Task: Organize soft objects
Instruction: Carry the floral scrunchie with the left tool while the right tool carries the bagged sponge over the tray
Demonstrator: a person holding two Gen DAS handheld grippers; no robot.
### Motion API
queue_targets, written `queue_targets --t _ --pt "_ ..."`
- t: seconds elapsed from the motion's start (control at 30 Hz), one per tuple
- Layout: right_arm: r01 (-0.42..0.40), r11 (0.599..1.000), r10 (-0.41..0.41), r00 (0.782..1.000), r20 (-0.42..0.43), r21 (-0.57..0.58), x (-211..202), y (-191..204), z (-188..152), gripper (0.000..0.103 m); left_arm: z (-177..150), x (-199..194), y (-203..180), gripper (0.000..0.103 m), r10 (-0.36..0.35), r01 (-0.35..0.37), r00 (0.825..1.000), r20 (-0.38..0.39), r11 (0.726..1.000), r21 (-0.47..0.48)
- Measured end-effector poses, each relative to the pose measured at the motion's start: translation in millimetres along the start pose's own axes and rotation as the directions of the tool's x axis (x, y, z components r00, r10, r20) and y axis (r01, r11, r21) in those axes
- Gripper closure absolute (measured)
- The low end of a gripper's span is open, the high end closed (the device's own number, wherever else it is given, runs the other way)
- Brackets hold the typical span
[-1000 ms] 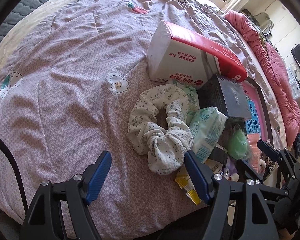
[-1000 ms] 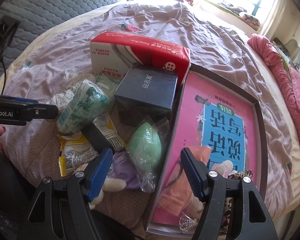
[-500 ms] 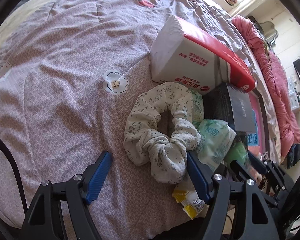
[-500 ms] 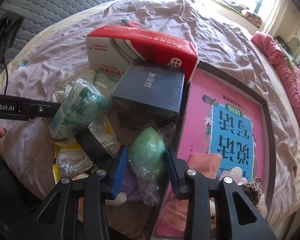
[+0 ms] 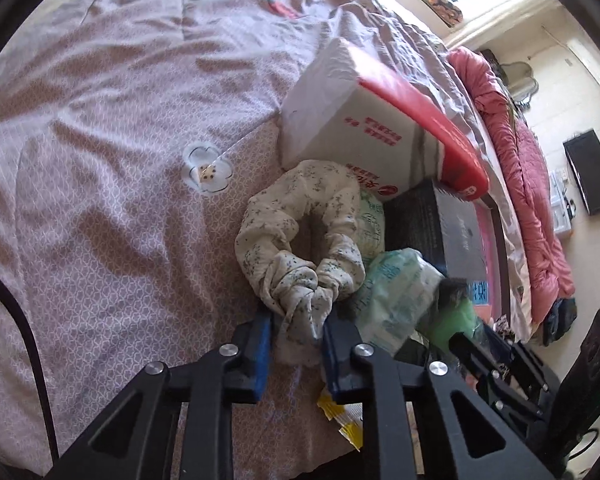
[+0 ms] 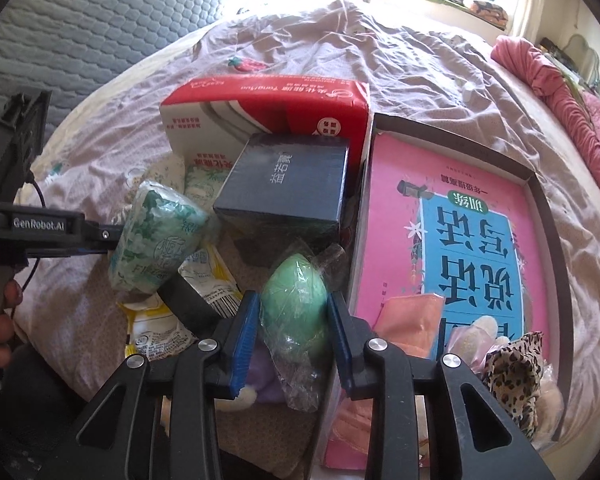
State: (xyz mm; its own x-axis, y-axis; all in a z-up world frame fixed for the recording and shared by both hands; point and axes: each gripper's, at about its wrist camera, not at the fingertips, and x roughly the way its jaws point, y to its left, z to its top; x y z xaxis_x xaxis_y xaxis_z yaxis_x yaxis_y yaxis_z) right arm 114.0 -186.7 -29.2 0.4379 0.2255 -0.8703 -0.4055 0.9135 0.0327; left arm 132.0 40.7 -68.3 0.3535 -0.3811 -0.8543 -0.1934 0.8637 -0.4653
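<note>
In the left wrist view my left gripper [image 5: 296, 344] is shut on the near end of a cream floral scrunchie [image 5: 300, 232] that lies on the pink quilt [image 5: 100, 160]. In the right wrist view my right gripper [image 6: 294, 332] is shut on a green egg-shaped sponge in clear wrap [image 6: 296, 300], beside the dark tray [image 6: 548, 208]. The tray holds a pink book [image 6: 460, 216], a peach cloth [image 6: 408, 312] and a leopard-print scrunchie [image 6: 516, 372]. A green-printed tissue pack [image 6: 156, 240] lies left of the sponge.
A red and white tissue box [image 6: 268, 112] and a dark blue box [image 6: 284, 184] stand behind the pile. Yellow snack packets [image 6: 160, 320] and a purple plush toy [image 6: 260, 380] lie near the bed edge. A pink blanket [image 5: 528, 168] lies at the far right.
My left gripper moved forward and closed on the scrunchie. My right gripper moved onto the green sponge and closed on it.
</note>
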Motion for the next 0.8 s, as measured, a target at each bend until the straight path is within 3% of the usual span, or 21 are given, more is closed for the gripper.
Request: queue_targets --t 0.33,0.8 --pt "-0.063 0.995 0.057 0.996 0.072 0.073 -27 -11 0 0.067 -9 -42 -24 0.083 0.035 -0.044 0.995 0.099 0.995 0.093" --pt "-0.061 0.991 0.039 0.984 0.173 0.121 -79 -32 0 0.067 -17 -81 -76 0.083 0.024 -0.056 0.987 0.161 0.979 0.198"
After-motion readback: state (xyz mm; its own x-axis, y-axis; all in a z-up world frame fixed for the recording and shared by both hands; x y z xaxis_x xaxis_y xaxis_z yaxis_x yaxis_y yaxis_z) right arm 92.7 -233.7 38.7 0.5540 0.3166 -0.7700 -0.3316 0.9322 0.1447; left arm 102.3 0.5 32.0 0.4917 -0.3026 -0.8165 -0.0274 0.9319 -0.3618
